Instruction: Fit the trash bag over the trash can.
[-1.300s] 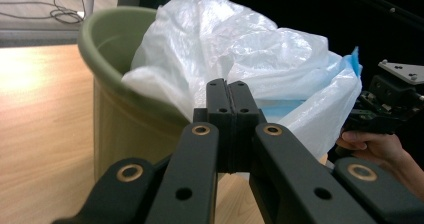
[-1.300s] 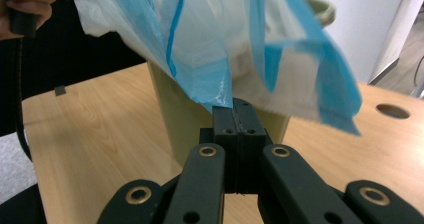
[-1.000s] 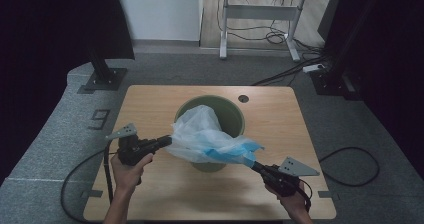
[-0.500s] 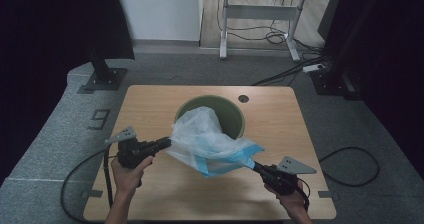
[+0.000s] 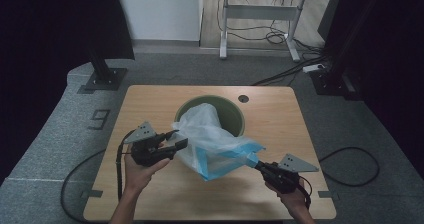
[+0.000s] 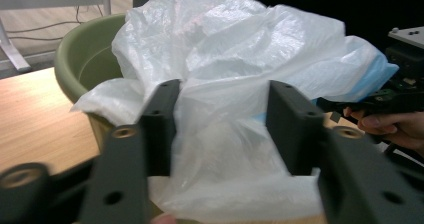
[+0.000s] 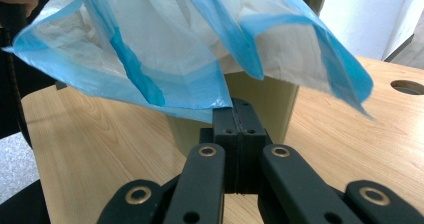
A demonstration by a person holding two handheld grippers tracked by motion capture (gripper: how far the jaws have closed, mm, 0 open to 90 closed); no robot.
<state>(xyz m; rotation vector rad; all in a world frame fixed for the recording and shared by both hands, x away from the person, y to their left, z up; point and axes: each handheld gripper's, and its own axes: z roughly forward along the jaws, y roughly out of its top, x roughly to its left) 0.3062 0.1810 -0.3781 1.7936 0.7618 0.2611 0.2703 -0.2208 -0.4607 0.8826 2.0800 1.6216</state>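
A white plastic bag with a blue rim (image 5: 215,139) hangs half in and half out of a green bin (image 5: 235,115) at the table's middle. My left gripper (image 5: 179,138) is at the bag's left side. Its jaws have just been opening and stand apart, with loose bag film (image 6: 225,49) bulging between them and no pinch on it. My right gripper (image 5: 257,165) is at the bag's front right corner, shut on the blue edge (image 7: 150,49), which spreads out above its closed jaws (image 7: 236,114). The bin wall (image 7: 260,96) stands just behind.
The wooden table (image 5: 150,104) has a round cable hole (image 5: 243,98) behind the bin. Grey carpet surrounds the table, with a desk frame (image 5: 260,14) and cables at the back. A hand (image 6: 395,124) holding the other gripper is at the right of the left gripper view.
The left gripper's jaws have come apart and let go of the bag's left side, and that hand has shifted slightly. The right gripper keeps its hold on the blue edge.
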